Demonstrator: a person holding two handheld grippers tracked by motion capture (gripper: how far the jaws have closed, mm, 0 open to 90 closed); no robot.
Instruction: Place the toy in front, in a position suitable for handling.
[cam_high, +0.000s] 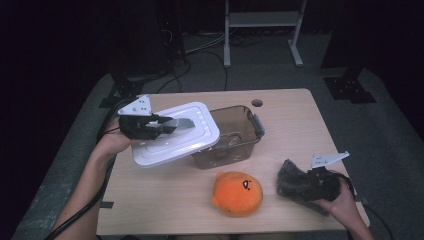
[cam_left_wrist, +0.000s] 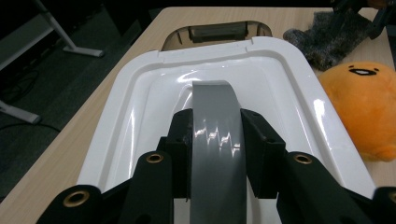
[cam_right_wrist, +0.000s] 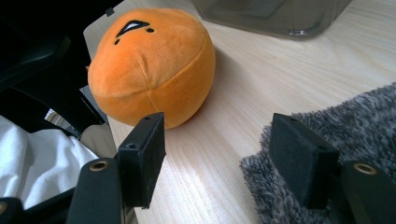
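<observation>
Pale wood formed the table (cam_high: 295, 130), the largest thing in the scene, and everything else sat on it or hung over it. Next in size was the white lid (cam_high: 175, 135), held off the table and tilted, its far edge overlapping the near left rim of the container. The left gripper (cam_high: 167, 125) was clamped on the lid's grey handle (cam_left_wrist: 215, 140); in the left gripper view the two black jaws pressed against either side of that grey strap, with the lid's white well spreading out ahead of them and to both sides. Just beyond the lid's far edge, ahead of the left gripper, stood the smoky clear plastic container (cam_high: 232, 137), uncovered on its right part; nothing could be made out inside it. The orange plush toy (cam_high: 237, 193) lay on the table to the right of the left gripper and ahead and left of the right gripper (cam_right_wrist: 231, 158), close to its left jaw without touching it. The grey fuzzy cloth (cam_right_wrist: 336, 140) lay under and in front of the right gripper's right jaw. That gripper's jaws stood apart with bare wood between them, gripping nothing.
</observation>
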